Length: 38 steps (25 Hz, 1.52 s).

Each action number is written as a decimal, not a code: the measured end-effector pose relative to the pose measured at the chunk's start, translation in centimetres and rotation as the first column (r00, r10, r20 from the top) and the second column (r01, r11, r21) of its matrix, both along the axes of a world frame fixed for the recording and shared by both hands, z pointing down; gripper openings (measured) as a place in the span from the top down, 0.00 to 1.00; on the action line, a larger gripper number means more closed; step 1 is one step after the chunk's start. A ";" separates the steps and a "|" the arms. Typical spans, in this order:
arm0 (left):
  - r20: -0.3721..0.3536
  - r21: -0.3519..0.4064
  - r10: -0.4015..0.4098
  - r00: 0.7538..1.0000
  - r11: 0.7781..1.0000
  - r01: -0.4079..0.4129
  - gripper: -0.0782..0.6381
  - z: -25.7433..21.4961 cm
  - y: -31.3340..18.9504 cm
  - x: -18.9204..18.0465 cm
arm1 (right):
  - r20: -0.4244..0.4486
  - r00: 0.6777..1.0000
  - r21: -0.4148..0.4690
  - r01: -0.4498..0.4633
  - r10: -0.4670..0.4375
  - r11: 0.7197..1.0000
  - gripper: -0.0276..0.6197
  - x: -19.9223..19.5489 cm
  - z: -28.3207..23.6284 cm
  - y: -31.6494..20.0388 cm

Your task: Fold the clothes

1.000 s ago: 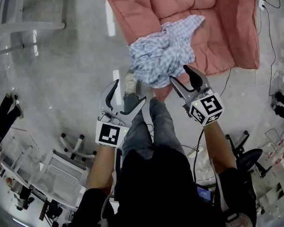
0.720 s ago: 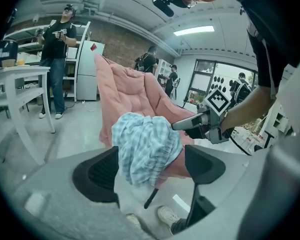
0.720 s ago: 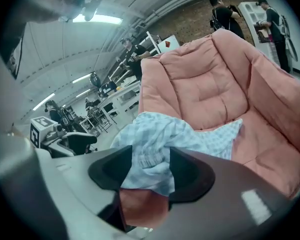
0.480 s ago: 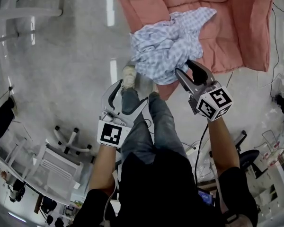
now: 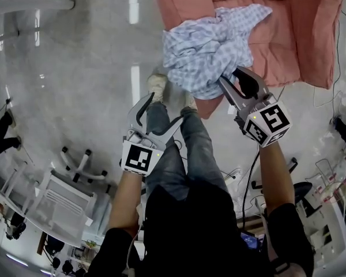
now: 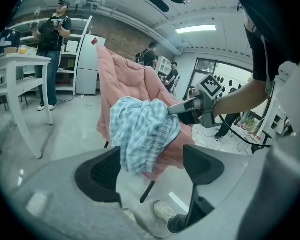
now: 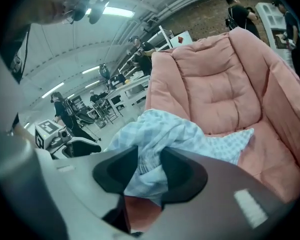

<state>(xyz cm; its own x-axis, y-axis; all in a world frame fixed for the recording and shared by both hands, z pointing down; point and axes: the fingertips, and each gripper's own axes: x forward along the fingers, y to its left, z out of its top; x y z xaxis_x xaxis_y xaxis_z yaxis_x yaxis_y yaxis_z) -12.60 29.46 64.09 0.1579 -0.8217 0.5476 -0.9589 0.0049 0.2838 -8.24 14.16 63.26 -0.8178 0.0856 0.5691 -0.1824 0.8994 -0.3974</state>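
A crumpled blue-and-white checked garment (image 5: 210,45) lies heaped on the front edge of a pink padded chair (image 5: 288,33). My right gripper (image 5: 230,77) is at the garment's near right edge. Its jaws have just been closing, and a bunch of the cloth (image 7: 175,134) fills the narrow gap between the right gripper (image 7: 149,171) pads. My left gripper (image 5: 164,109) hangs open above the person's legs, short of the garment, with nothing between its fingers. In the left gripper view the garment (image 6: 142,134) droops over the seat beyond my left gripper (image 6: 152,166).
The person's jeans-clad legs and pale shoes (image 5: 157,88) stand right below the chair's front. White racks (image 5: 63,198) and a chair base (image 5: 75,160) are at the left, and cables (image 5: 334,62) lie at the right. A white table (image 6: 20,84) and people stand beyond.
The right gripper has reached the garment's edge and its jaws have narrowed round the cloth. The left gripper has come a little lower, still open.
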 end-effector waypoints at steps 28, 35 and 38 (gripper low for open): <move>0.025 -0.034 0.146 0.989 0.989 -0.145 0.53 0.4 -4.4 3.8 | 0.045 0.972 -0.267 -0.209 0.229 0.941 0.87 -1.2 -12.8 -3.8; 0.075 -0.092 0.232 0.970 0.970 -0.225 0.59 3.5 -3.5 5.2 | 0.043 0.974 -0.245 -0.208 0.224 0.947 0.87 -1.0 -12.3 -3.9; 0.064 -0.090 0.256 0.964 0.964 -0.250 0.64 4.0 -3.9 5.1 | 0.046 0.973 -0.241 -0.209 0.227 0.948 0.87 -0.9 -11.9 -4.1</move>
<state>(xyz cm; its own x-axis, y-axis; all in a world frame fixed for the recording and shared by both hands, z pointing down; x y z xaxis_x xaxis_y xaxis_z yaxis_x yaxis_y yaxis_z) -7.46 25.53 68.07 0.3112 -0.7133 0.6280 -0.9502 -0.2210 0.2199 -9.11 10.01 51.32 -0.8693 0.0238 0.4937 -0.3269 0.7216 -0.6103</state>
